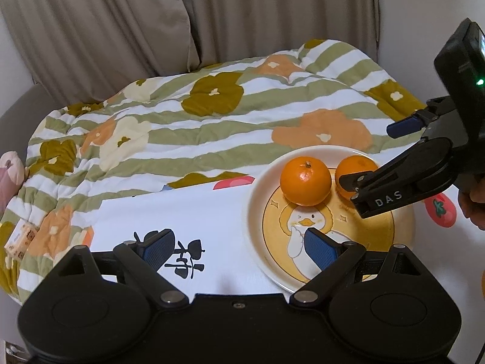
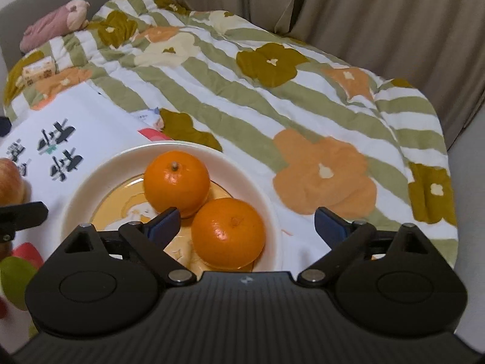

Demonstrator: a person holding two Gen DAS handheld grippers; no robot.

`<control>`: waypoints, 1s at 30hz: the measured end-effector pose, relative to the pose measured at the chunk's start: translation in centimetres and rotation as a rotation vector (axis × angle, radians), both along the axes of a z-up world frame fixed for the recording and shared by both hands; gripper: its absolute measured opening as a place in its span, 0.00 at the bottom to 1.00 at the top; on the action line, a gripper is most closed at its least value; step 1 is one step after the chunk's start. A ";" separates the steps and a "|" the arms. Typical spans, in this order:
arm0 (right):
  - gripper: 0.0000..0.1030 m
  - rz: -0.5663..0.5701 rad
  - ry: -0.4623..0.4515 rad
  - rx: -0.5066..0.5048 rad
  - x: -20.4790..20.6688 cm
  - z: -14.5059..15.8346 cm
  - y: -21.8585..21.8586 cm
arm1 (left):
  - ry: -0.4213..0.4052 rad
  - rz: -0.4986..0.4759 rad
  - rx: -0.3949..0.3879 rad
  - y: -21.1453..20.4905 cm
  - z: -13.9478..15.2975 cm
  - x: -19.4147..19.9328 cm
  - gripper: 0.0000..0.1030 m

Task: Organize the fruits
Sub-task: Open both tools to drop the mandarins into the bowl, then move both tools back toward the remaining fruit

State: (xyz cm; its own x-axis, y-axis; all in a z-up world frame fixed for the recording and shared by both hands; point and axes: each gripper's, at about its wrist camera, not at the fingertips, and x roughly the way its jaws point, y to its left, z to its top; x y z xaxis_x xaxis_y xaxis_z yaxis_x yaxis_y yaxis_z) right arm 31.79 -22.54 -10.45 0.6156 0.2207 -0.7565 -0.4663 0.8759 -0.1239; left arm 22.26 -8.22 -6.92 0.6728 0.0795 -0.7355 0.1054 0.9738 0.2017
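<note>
Right gripper (image 2: 245, 224) spread wide above the near orange (image 2: 228, 232), pads clear of it, nothing held. Left gripper (image 1: 239, 248) also wide and empty, one blue pad (image 1: 319, 250) over the duck plate (image 1: 256, 203). Both oranges on that plate, touching, the stemmed orange (image 1: 305, 180) farther in. Only in the right wrist view: an apple (image 2: 9, 182) at the left edge on the white printed sheet (image 2: 91, 115). Only in the left: a hand (image 1: 473, 203) behind the right gripper.
</note>
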 end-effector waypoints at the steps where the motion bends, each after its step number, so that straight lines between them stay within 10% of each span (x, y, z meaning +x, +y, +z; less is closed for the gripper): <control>1: 1.00 -0.002 0.003 0.010 -0.1 0.1 -0.1 | -0.002 0.003 -0.002 0.0 0.1 -0.2 0.92; 30: 1.00 -0.293 -0.033 0.171 -16.6 11.8 -0.8 | -0.190 -0.062 -0.112 3.7 8.2 -14.0 0.93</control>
